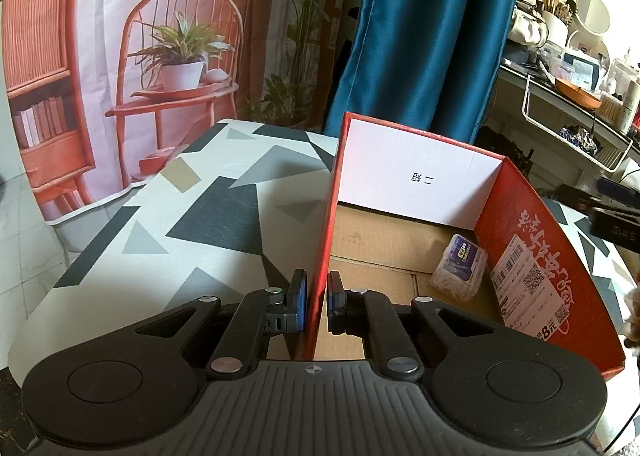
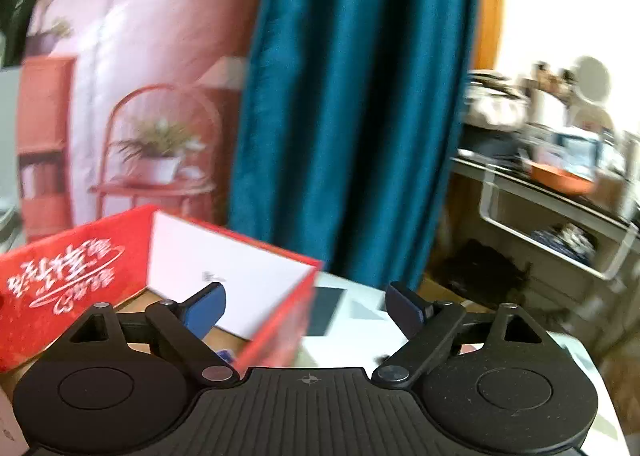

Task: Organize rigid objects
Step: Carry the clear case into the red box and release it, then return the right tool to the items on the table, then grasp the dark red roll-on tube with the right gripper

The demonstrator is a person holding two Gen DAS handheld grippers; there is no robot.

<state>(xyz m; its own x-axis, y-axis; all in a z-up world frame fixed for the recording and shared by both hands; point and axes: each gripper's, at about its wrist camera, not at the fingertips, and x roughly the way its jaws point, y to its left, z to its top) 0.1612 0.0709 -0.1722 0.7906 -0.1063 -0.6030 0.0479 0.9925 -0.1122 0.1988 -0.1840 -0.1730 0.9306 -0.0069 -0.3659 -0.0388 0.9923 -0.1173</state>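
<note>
Left gripper [image 1: 317,302]: jaws clamp the red cardboard box [image 1: 532,256] wall, frame centre.
Right gripper [image 2: 304,306]: jaws wide apart, nothing between.
Packet [image 1: 460,268]: crinkly plastic, on the box floor.

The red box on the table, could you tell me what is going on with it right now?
A person holds a gripper in each hand. The left gripper is shut on the side wall of the red box, steadying it on the patterned table. The right gripper is open and empty, straddling the box's opposite wall. One small wrapped packet already lies inside on the cardboard floor.
</note>
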